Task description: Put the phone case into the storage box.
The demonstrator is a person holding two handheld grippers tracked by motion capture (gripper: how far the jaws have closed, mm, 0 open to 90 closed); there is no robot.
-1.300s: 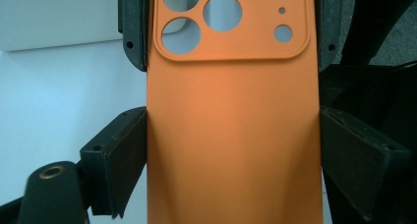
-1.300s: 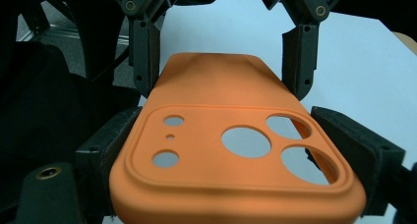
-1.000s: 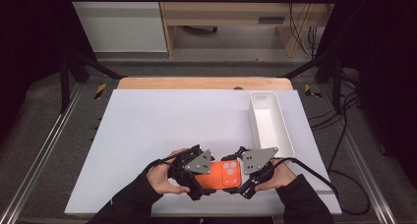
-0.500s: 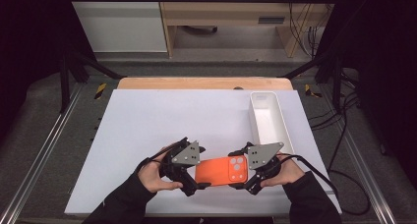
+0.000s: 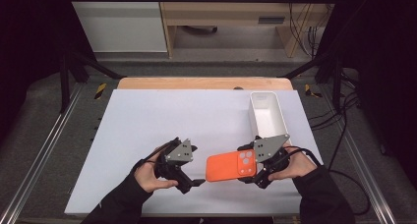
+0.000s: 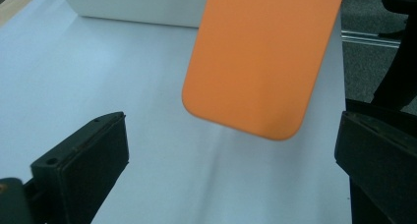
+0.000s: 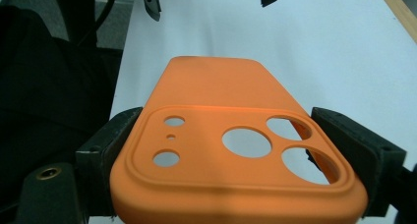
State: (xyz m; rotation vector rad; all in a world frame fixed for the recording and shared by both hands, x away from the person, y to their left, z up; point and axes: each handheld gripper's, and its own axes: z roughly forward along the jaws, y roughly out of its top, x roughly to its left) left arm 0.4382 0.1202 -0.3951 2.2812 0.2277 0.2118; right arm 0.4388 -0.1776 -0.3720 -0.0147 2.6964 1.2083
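My right gripper is clamped on the orange phone case at its camera-cutout end — in the right gripper view both pads press the case's long edges beside the lens holes, and the plain end sticks out ahead of me toward my other hand. In the high view the case hangs just above the white table, roughly level, between my two hands and near the front edge. My left gripper has its jaws spread wide with nothing between them; they have just been opening, and the free end of the case floats ahead of the pads in the left gripper view, apart from both. So I judge the step in hand to be a handover finished on the left side: the case now rides on my right gripper alone. The white bin stands empty at the right of the table, just beyond my right hand, and it looks like the likely place for the case. The next move, as I see it, calls for keeping the squeeze steady, carrying the case over the bin's near wall and lining its long side with the bin's — then letting go low, so it doesn't tip out
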